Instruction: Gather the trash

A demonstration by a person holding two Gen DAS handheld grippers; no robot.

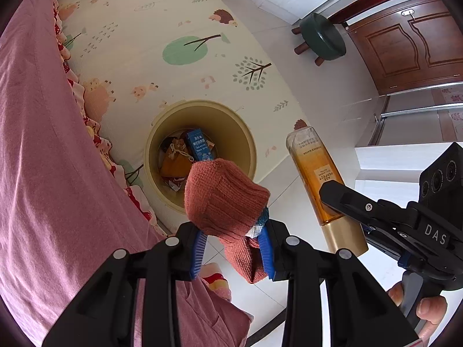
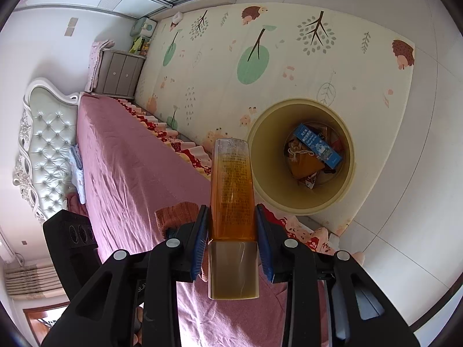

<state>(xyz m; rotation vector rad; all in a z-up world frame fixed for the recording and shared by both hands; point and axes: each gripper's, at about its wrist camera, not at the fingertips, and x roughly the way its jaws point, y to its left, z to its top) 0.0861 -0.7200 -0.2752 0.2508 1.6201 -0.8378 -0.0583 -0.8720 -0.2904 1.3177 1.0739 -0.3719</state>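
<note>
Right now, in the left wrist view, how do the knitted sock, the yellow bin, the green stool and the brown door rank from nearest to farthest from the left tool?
1. Knitted sock: clamped in the left tool.
2. Yellow bin: just beyond, on the play mat beside the bed.
3. Green stool: far right, on the tiles.
4. Brown door: past the stool, at the right edge.
</note>
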